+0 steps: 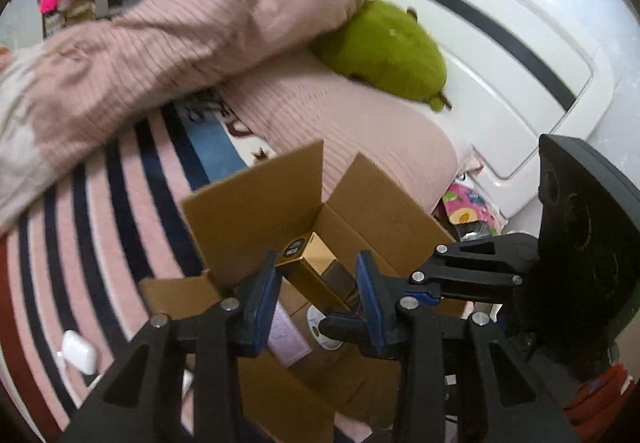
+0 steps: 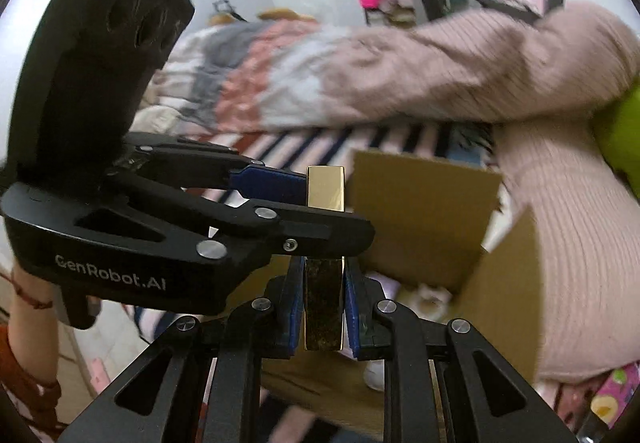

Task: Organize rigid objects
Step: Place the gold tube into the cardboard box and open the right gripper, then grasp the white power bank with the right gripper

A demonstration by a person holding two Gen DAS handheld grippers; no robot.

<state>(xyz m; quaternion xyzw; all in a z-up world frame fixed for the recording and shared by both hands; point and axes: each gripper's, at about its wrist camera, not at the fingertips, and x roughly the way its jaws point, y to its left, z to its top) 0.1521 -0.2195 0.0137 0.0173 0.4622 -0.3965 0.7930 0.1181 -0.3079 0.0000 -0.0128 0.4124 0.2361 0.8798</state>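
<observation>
Bedroom background: a bed (image 1: pixel 132 203) under a pink and navy striped blanket, ribbed pink pillows (image 1: pixel 160 43) and a green plush toy (image 1: pixel 384 51) against a white headboard. On the bed, near the pillows, an open cardboard box (image 1: pixel 256 211) with flaps raised, already holding a lilac item (image 1: pixel 286 335) and a white round item (image 1: pixel 320 323).

Above the open box, held roughly on end: a long gold box (image 2: pixel 325 191). Clamped low down between the blue pads of the right claw (image 2: pixel 323 295), pressed on both sides. Straddled higher up by the left claw (image 1: pixel 316 261), spread wider than the gold box, with one pad touching a side and the other standing apart.

Probably a handover or a two-handed lowering into the cardboard box. Risks from here: a slip of the glossy, hard faces through the pads if released by the right before being squeezed by the left; a twist from one-sided contact; a snag on a raised flap; a tip of the cardboard box on the soft bedding. Also on the blanket, well apart near the bed's edge: a white earbud case (image 1: pixel 78 351).
</observation>
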